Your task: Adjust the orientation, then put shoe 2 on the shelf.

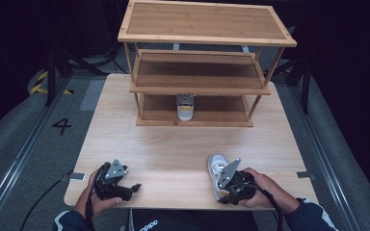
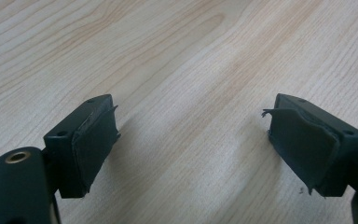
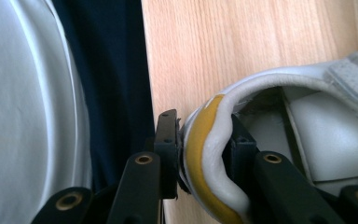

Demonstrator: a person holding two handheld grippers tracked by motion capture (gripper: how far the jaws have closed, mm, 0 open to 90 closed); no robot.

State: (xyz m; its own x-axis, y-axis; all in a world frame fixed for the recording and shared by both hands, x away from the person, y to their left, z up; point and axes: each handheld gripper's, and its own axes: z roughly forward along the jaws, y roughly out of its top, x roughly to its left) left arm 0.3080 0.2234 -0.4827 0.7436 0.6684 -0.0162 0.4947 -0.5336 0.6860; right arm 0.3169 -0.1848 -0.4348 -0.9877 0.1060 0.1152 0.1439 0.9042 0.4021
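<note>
A white sneaker with a yellow heel patch [image 1: 216, 168] lies near the table's front edge at the right, toe pointing away. My right gripper [image 1: 229, 185] is shut on its heel: in the right gripper view one jaw presses the outside of the yellow heel [image 3: 200, 154] and the other sits inside the shoe's collar, which is pinched between them. A matching white and yellow sneaker [image 1: 185, 108] stands on the bottom tier of the wooden shoe rack [image 1: 202, 89]. My left gripper [image 1: 134, 187] rests at the front left, open, with only bare table between its pads [image 2: 93, 140].
The three-tier wooden rack stands at the far side of the light wood table [image 1: 173, 149]; its upper two shelves are bare. The table's front edge runs just behind the held shoe's heel, with the person's dark clothing below it. Dark floor and rails flank the table.
</note>
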